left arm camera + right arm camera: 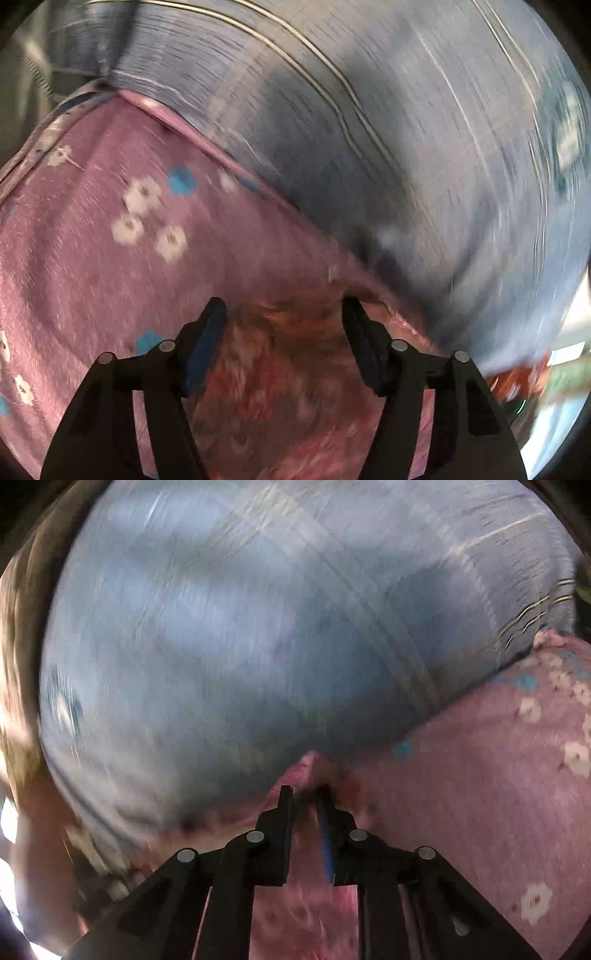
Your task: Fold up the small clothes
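A pink garment [110,266] with white and blue flowers lies on a blue cloth surface; a reddish patterned part of it [280,369] sits under my left gripper. My left gripper [284,306] hangs open above that reddish part, with nothing pinched between its fingers. In the right wrist view the same pink garment [480,775] fills the lower right. My right gripper [306,794] stands nearly closed, its fingers on a raised corner of the cloth [310,764] that peaks at the tips. Both views are blurred.
The blue bed cover [406,147] with thin pale stripes spreads beyond the garment in both views [221,646]. A brown edge [22,664] runs along the left of the right wrist view. A bright, cluttered area [554,369] shows at the far right.
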`<action>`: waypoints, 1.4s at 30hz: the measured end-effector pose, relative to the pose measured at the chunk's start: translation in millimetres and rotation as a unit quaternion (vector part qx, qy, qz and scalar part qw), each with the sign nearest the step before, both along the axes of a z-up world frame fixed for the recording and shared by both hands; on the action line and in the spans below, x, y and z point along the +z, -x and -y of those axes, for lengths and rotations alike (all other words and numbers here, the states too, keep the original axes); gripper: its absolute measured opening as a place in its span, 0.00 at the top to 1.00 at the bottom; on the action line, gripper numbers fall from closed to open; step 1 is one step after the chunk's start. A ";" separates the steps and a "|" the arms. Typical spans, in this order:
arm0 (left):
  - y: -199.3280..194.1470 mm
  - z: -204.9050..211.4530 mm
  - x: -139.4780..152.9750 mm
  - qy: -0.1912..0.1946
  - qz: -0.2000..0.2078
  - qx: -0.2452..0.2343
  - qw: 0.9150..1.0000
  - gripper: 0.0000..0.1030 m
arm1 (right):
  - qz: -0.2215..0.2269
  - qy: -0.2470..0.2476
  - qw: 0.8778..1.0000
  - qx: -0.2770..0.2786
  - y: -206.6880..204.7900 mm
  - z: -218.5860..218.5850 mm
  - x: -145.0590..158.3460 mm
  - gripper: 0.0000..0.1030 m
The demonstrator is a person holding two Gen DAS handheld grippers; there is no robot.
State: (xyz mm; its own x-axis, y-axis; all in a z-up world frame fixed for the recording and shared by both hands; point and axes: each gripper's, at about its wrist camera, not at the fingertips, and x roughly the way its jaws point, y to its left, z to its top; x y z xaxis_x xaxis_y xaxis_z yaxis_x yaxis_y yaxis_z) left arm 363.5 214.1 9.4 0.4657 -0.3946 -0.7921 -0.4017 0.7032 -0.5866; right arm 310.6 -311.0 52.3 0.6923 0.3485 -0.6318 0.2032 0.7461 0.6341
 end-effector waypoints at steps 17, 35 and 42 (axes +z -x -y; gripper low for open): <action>84.7 -12.5 1.5 0.021 0.022 -0.114 0.993 0.48 | 0.024 0.065 0.996 0.064 95.6 2.6 -1.9 0.95; 213.9 1.4 -10.6 0.109 0.023 -0.109 0.988 0.18 | -0.038 -0.011 0.998 0.053 218.2 21.9 -44.1 0.45; 201.1 6.4 -11.6 0.144 0.019 -0.034 0.989 0.96 | -0.003 -0.002 0.999 0.047 217.7 0.9 -25.3 0.92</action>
